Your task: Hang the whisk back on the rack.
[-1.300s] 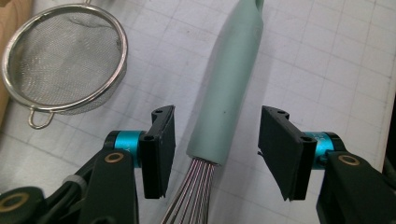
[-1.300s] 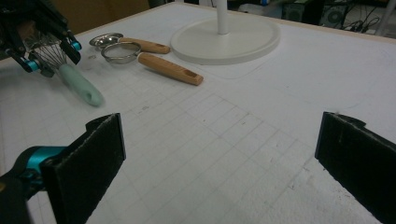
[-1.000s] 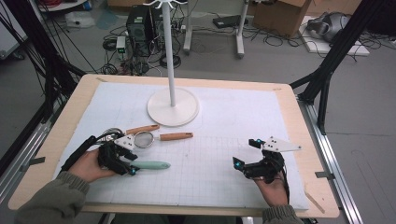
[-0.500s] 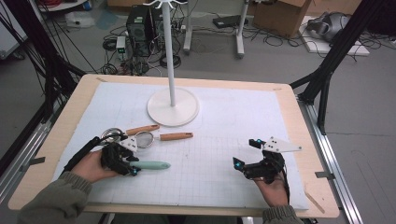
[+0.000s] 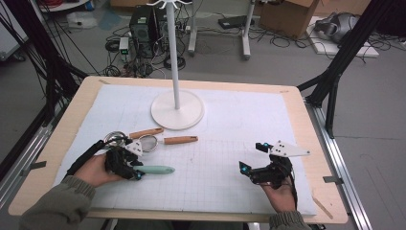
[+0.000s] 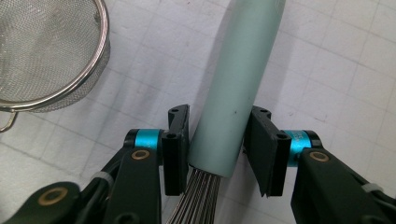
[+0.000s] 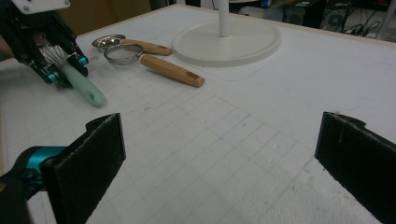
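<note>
**Left fingers closing round the whisk handle**

From the high view, your left gripper sits at the near left of the white gridded bench, its fingers set on either side of the pale green plastic handle of a wire whisk, which lies flat and points right. Just beyond it lie two small steel mesh strainers with wooden handles. The white round-based stand with its upright pole is farther back, well apart. Your right gripper rests at the near right, nothing near it.

In the left gripper view, the handle runs up between your two fingers, just above where the wires enter it. The fingers have just been closing; the left one looks to touch the handle, and the right one stands just beside it, so a firm grip cannot be told. One mesh strainer bowl lies at upper left.

In the right gripper view, your fingers stand released, wide apart over bare bench. Farther off you see the left gripper at the whisk handle, the strainers and the stand's base.
</note>
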